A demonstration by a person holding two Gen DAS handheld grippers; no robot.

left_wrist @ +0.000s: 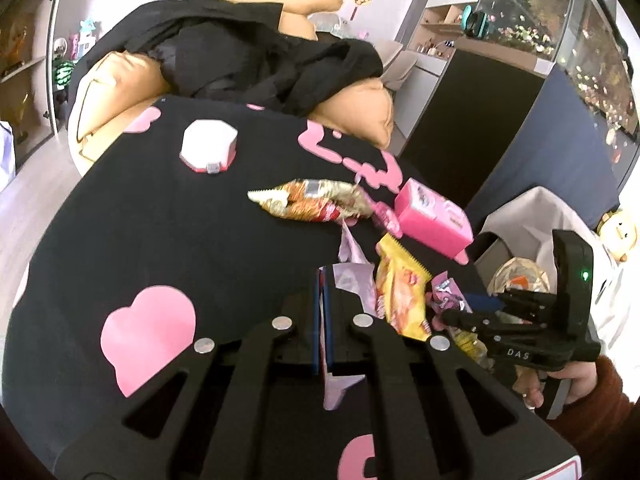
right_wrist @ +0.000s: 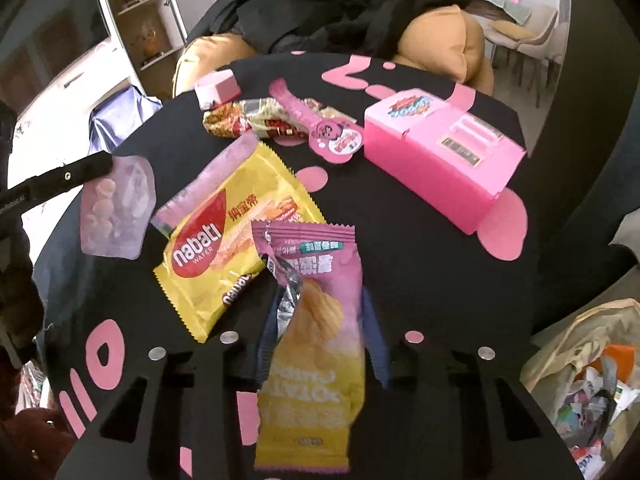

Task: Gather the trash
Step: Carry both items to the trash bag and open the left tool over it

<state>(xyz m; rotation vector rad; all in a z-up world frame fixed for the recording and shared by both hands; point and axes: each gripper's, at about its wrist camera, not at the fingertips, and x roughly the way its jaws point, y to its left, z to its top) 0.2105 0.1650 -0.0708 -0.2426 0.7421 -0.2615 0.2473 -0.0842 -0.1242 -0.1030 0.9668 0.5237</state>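
My left gripper is shut on a pale lilac wrapper above the black table; the same wrapper shows at the left of the right wrist view. My right gripper is shut on a pink-and-yellow potato chip packet, also seen from the left wrist view. A yellow Nabati wafer wrapper lies on the table just left of it. A crumpled red-and-gold snack wrapper lies further back. A trash bag with wrappers inside is at the lower right.
The table has a black cloth with pink shapes. A pink toy box, a pink toy watch and a white-and-pink hexagonal box sit on it. An orange sofa with black clothes stands behind.
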